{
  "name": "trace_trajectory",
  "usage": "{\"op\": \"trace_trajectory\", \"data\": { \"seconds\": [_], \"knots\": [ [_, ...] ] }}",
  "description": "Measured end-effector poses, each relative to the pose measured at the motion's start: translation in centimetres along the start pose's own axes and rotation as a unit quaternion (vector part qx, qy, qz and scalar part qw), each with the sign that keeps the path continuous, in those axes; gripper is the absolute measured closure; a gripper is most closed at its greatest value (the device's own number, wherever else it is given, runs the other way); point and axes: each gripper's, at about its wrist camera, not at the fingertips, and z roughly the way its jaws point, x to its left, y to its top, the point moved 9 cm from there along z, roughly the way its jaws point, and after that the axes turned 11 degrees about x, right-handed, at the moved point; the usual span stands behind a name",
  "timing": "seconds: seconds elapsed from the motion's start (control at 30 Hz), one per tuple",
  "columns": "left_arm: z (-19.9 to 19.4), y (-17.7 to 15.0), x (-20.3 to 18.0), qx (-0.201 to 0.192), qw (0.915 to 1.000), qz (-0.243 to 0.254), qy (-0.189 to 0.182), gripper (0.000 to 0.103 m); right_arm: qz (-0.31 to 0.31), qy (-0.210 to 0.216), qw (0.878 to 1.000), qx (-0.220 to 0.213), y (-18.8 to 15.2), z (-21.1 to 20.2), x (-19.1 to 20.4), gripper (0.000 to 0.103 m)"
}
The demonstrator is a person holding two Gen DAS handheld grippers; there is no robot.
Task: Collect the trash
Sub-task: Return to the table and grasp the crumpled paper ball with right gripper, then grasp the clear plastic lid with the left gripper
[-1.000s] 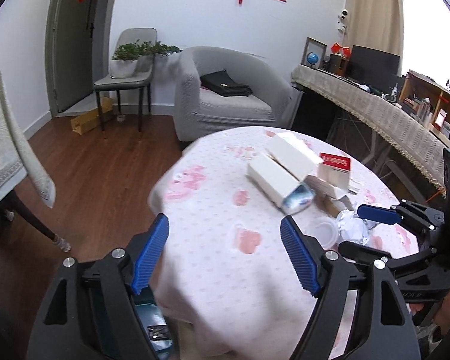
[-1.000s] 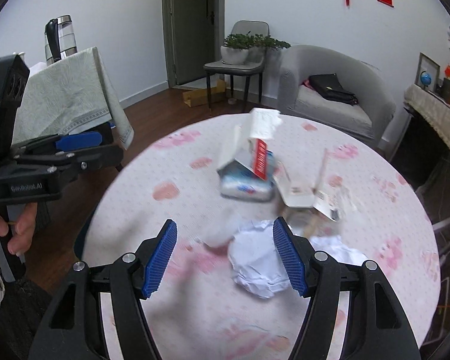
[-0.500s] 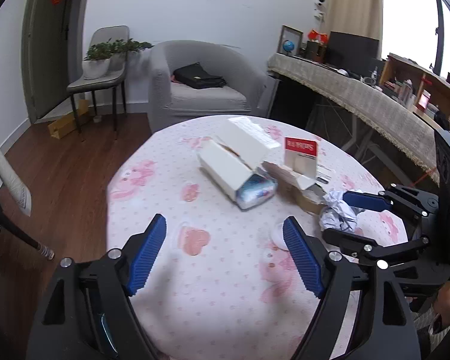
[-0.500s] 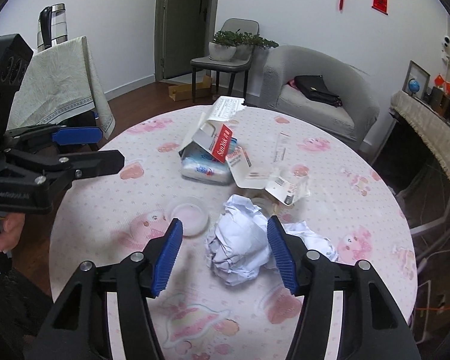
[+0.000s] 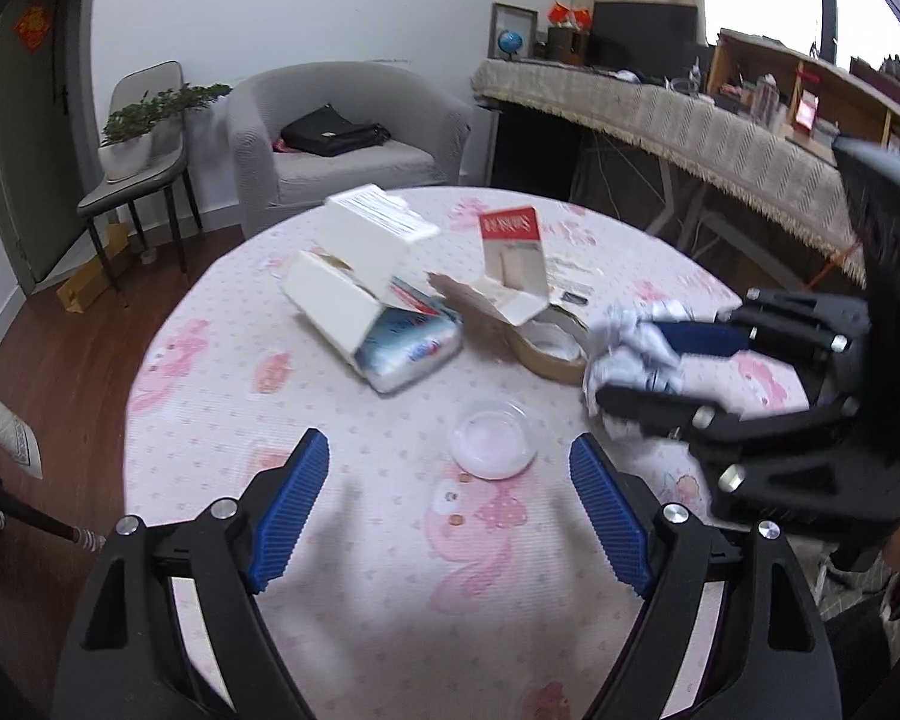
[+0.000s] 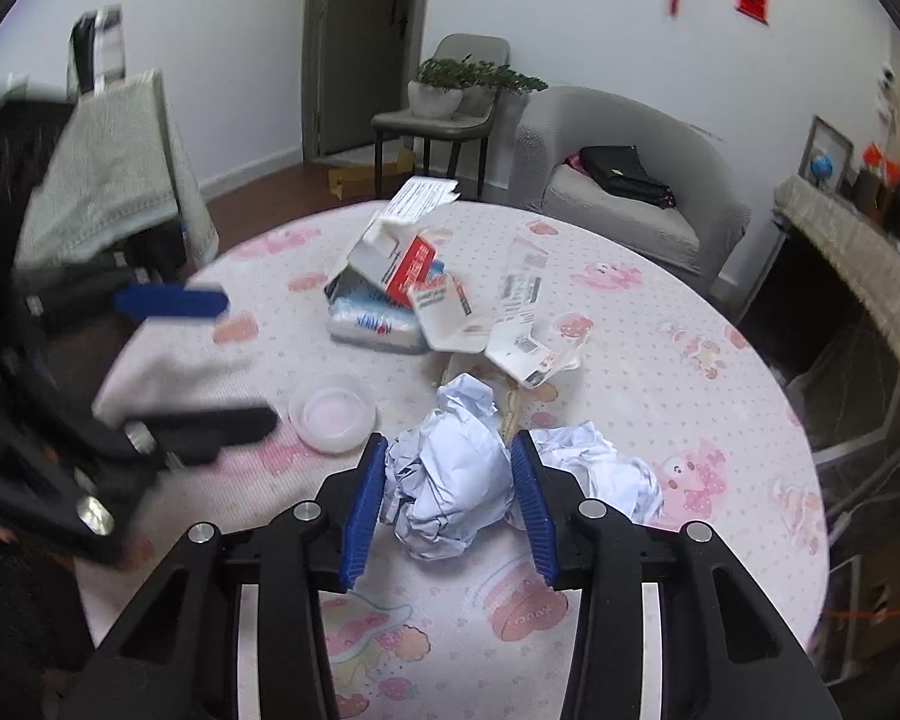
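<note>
My right gripper (image 6: 448,492) is shut on a crumpled white paper ball (image 6: 450,480), its blue pads pressed on both sides; the ball also shows in the left wrist view (image 5: 636,354) between the right gripper's fingers (image 5: 690,336). A second crumpled paper (image 6: 600,468) lies just right of it. My left gripper (image 5: 450,510) is open and empty above the round table (image 5: 330,540), with a clear plastic lid (image 5: 494,444) ahead of its jaws. Torn white cartons (image 5: 360,276) and a tissue pack (image 5: 408,348) lie mid-table.
A tape roll (image 5: 549,348) and a red-topped box (image 5: 510,258) sit by the cartons. A grey armchair (image 5: 342,132), a chair with a plant (image 5: 144,144) and a long draped desk (image 5: 720,126) stand beyond the table. A cloth-covered chair (image 6: 108,168) is at the left.
My right gripper has closed on the crumpled paper ball. My left gripper has moved forward over the table toward the clear lid, staying open.
</note>
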Motion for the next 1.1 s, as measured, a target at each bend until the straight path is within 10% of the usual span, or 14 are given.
{"op": "trace_trajectory", "data": {
  "seconds": [0.27,0.67,1.1],
  "knots": [
    [1.7,0.0,-1.2,0.019,0.9996,0.013,0.016,0.032,0.082,0.089,0.99,-0.076,1.4,-4.3,-2.8,0.06],
    [4.2,0.5,-2.0,0.044,0.9985,0.011,0.03,0.061,0.089,0.093,0.988,-0.088,1.4,-5.8,-3.8,0.06],
    [0.8,0.7,1.4,0.009,0.9987,-0.037,0.034,0.061,0.067,0.091,0.991,-0.073,3.0,-5.6,-0.6,0.06]
  ]
}}
